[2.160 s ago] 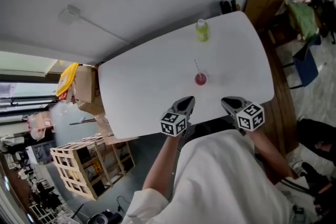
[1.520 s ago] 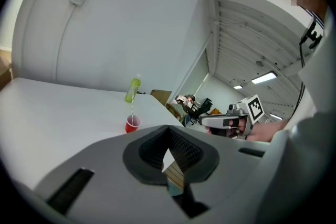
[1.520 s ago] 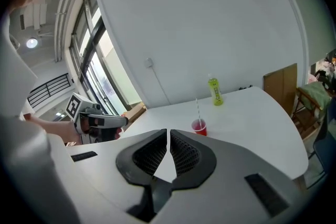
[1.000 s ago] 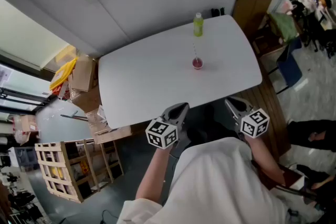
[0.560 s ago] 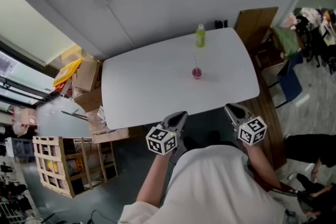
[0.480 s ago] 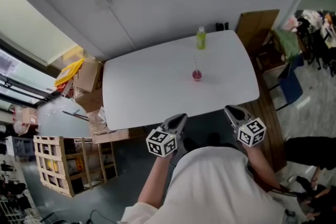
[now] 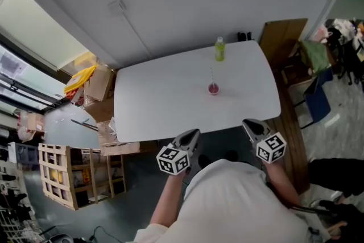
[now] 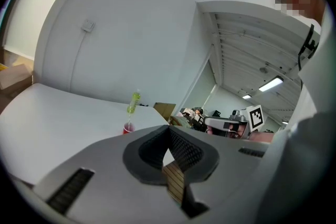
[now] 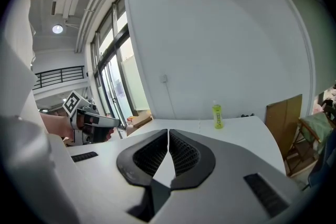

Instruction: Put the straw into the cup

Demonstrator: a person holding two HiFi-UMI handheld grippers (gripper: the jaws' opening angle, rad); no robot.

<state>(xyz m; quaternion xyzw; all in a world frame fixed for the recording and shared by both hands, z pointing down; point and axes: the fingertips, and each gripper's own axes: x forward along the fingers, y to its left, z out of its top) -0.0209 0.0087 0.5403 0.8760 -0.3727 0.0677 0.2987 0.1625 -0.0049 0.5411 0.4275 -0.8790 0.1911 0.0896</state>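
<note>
Two sets of jaws — left gripper (image 7: 193,133), right gripper (image 7: 248,123) — sit pressed together, empty.

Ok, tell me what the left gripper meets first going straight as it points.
Likely the white table: the left gripper, jaws shut, points over its near edge. The red cup sits just left of that line; height over the tabletop is unclear.
</note>
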